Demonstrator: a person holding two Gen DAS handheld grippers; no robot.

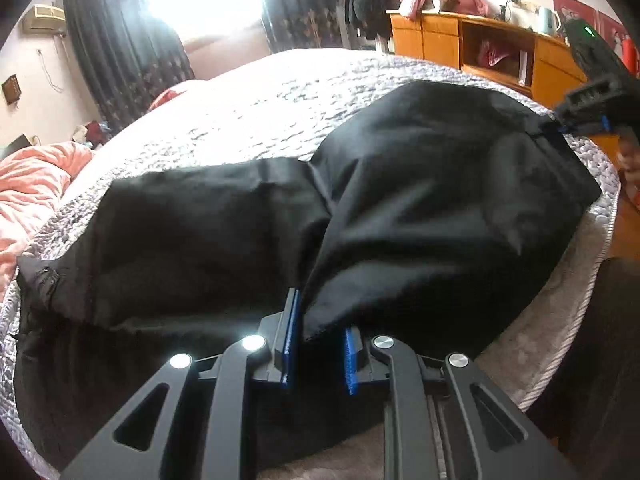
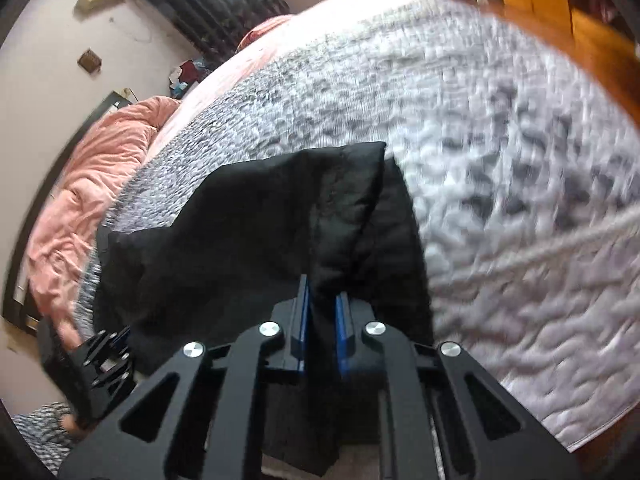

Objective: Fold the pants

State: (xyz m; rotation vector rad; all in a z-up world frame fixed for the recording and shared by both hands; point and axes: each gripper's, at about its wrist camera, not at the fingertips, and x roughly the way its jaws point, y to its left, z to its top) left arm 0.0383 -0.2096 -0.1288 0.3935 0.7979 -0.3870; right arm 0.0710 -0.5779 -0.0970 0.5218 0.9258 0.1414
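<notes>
Nearest the lens, the left gripper (image 1: 318, 340) pinches a black fold of the pants (image 1: 280, 224) at the bed's (image 1: 248, 120) near edge, while the right gripper (image 2: 322, 320) clamps the far corner, likely lifting both to fold the cloth over

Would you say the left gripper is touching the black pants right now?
Touching. The left wrist view shows a corner of the black pants pinched between the blue pads of the left gripper.

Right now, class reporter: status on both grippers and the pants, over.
Left gripper shut on pants edge. Right gripper shut on another bunched edge. Pants partly lifted over grey quilt. Nothing in the way.
</notes>
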